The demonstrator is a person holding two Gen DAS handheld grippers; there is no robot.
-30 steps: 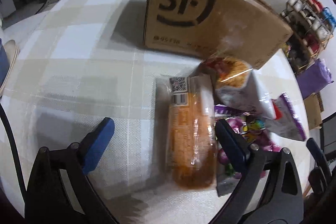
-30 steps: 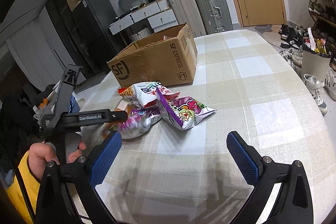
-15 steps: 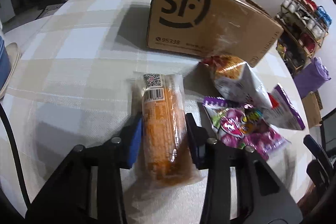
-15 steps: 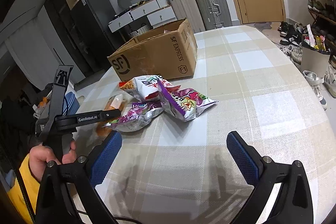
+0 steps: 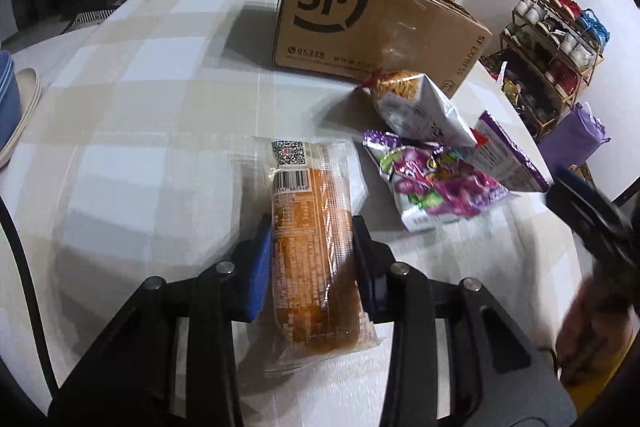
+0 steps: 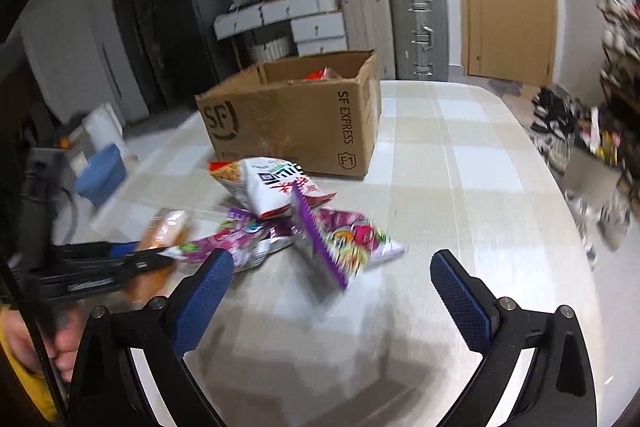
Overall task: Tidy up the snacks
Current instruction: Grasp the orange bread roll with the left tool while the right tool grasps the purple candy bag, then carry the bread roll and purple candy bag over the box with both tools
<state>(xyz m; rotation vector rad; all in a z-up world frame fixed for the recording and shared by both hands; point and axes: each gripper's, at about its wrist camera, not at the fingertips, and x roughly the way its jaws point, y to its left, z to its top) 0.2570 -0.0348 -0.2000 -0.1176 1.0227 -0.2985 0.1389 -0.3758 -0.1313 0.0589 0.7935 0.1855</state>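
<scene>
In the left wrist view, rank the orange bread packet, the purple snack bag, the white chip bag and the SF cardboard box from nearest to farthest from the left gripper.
1. Orange bread packet, clamped in the left gripper.
2. Purple snack bag, just right of it.
3. White chip bag, farther back, right.
4. SF cardboard box, at the back.

The checked table [image 6: 460, 155] bears a cardboard box [image 6: 288, 123] (open-topped) and snack packets [image 6: 304, 223].
</scene>
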